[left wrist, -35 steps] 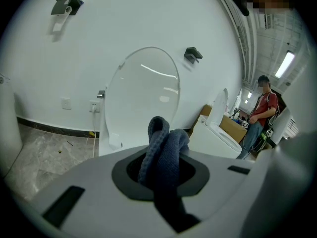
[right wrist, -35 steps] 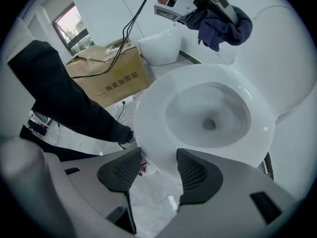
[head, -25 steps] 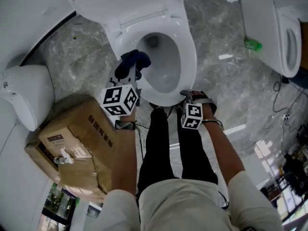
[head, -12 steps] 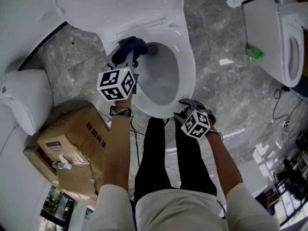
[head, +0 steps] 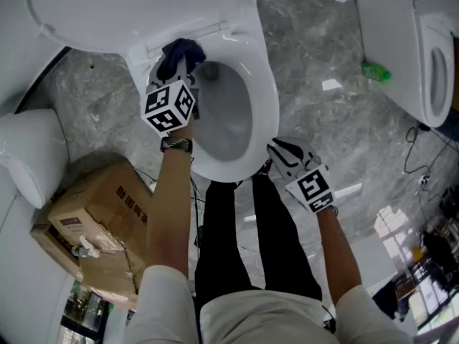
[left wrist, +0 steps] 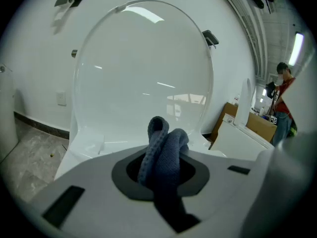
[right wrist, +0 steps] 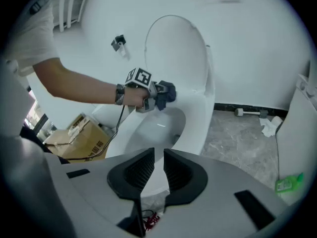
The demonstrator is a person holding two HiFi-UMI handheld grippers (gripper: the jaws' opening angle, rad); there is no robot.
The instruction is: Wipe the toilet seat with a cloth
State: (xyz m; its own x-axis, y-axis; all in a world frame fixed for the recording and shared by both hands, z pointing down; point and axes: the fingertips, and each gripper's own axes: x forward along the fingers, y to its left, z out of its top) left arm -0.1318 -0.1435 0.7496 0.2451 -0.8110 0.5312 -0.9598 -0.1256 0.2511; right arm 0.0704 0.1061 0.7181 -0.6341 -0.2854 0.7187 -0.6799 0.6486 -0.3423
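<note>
A white toilet stands with its lid (head: 136, 9) up and its seat (head: 267, 99) down around the bowl. My left gripper (head: 181, 63) is shut on a dark blue cloth (head: 179, 51), which rests at the seat's back left by the hinge. In the left gripper view the cloth (left wrist: 163, 150) bulges out between the jaws, with the lid (left wrist: 143, 73) behind it. My right gripper (head: 281, 151) hangs off the seat's front right, over the floor. Its jaws are closing to a narrow gap with nothing between them (right wrist: 158, 167). The right gripper view shows the cloth (right wrist: 166, 92) on the seat (right wrist: 198, 128).
A cardboard box (head: 93, 213) lies on the floor at the left, next to another white fixture (head: 21, 156). A second toilet (head: 423, 41) stands at the far right with a green object (head: 374, 70) beside it. The person's black trousers (head: 222, 235) are right before the bowl.
The left gripper has carried the cloth from the seat's left side back to the hinge. The right gripper has drawn away from the front rim to the right, and its jaws have narrowed.
</note>
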